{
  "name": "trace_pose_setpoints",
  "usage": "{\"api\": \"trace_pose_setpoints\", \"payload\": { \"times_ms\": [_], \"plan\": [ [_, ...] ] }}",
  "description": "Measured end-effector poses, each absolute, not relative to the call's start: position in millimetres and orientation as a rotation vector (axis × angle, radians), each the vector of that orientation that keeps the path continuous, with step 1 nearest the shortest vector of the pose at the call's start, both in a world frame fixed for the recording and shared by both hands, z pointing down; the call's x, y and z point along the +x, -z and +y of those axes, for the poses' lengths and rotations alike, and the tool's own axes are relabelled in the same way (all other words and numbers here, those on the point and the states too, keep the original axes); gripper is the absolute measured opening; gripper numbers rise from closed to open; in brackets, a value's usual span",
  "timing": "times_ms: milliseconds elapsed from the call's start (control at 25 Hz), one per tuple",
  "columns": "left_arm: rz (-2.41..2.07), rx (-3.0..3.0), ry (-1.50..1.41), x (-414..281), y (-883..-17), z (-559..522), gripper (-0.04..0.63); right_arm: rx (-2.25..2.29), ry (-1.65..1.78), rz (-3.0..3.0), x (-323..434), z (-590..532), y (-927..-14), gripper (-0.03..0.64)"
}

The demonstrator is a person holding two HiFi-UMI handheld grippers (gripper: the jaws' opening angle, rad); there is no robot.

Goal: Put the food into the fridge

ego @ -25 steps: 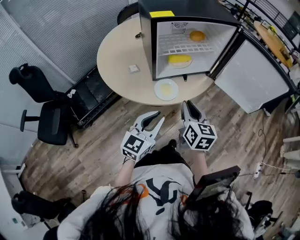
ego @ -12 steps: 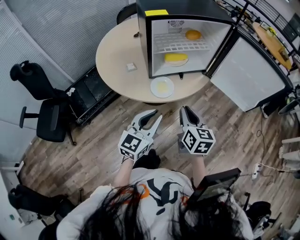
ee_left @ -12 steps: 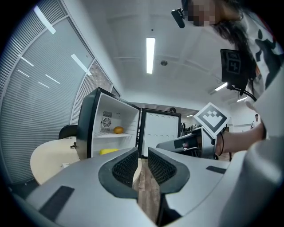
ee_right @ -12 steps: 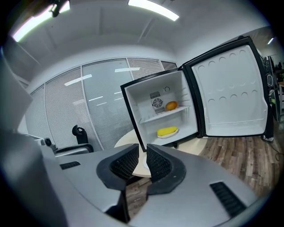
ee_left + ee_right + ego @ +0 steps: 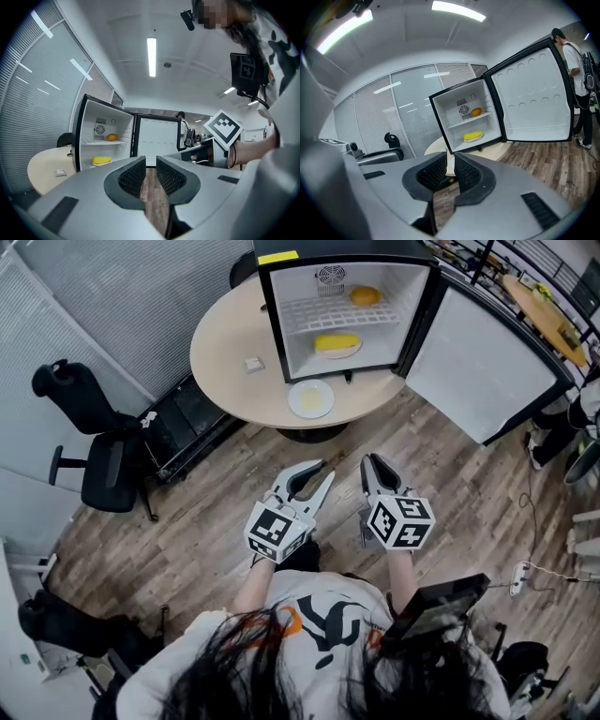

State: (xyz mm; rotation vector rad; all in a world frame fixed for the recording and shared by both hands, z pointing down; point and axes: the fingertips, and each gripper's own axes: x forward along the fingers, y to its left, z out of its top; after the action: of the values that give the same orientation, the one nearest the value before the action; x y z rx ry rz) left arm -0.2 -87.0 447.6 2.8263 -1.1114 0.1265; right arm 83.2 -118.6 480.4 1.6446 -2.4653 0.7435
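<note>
Left gripper: the left gripper (image 5: 322, 472) hangs in front of the person with its jaws apart and nothing between them.
Right gripper: the right gripper (image 5: 373, 463) is just beside it, clenched on nothing.
Fridge: the fridge (image 5: 342, 248) stands on the round table (image 5: 225, 352) with its door (image 5: 487, 371) swung wide.
Food stored: the orange food (image 5: 365, 296) sits on the upper shelf and the yellow food (image 5: 337, 341) on the lower level.
Food outstanding: a plate (image 5: 293, 399) lies on the table just before the fridge opening. Its pale contents cannot be identified.
Position: both grippers are well apart from the table.
Step judged: approach the plate for loading.
Method advised: spread the right jaws before arrival, take the plate by its near rim, keep it level, and clear the fridge sill.
Risk: the plate may tilt under a one-sided grip, or the door edge may be clipped.
</note>
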Motion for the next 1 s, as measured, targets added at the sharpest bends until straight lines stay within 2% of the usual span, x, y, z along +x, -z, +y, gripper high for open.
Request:
{"api": "trace_pose_setpoints", "payload": {
  "times_ms": [640,1000],
  "plan": [
    [-1.210,2.772,-0.152,54,-454,27,0.063,1.490,-0.729,-2.550,126,-10,-484,0.058],
    [-1.236,2.773,-0.178,61,-454,69,0.063,1.445,-0.697,-2.566,129,29,-485,0.057]
  ]
}}
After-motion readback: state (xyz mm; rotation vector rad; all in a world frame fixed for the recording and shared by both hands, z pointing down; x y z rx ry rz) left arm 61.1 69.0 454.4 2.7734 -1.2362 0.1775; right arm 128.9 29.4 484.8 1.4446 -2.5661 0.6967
